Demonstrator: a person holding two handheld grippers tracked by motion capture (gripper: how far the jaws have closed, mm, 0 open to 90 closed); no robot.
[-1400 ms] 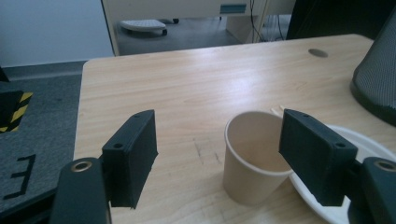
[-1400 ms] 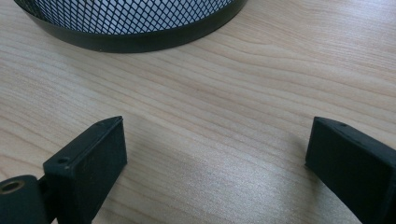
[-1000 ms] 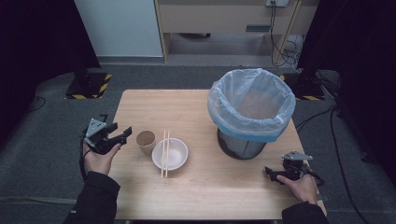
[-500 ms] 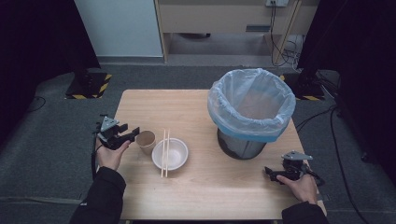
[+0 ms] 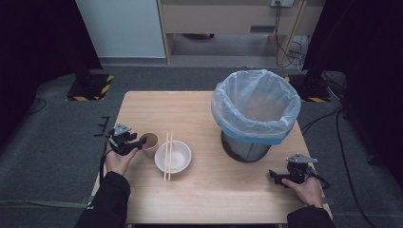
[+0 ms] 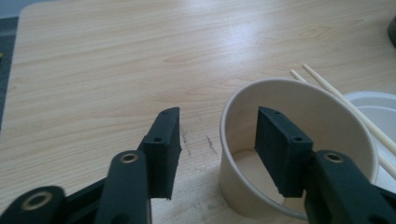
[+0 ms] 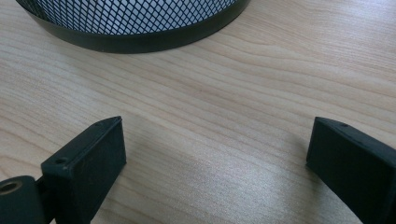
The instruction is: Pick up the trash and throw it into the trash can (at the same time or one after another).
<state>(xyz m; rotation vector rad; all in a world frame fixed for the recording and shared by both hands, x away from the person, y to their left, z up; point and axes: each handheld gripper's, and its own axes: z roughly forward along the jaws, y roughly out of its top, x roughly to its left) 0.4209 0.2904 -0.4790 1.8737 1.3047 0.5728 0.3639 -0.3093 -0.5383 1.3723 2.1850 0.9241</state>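
We see left gripper (image 6: 217, 154) jaws just closing, straddling paper cup (image 6: 299, 144) wall, not yet pinching. Bowl (image 5: 173, 156) with chopsticks (image 5: 167, 148) just beside cup. Right gripper (image 7: 217, 158) wide open, empty, near bin (image 5: 254, 114).

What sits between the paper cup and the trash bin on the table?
In the high view, a white bowl with chopsticks laid across it sits between the paper cup and the trash bin; past the bowl, bare table.
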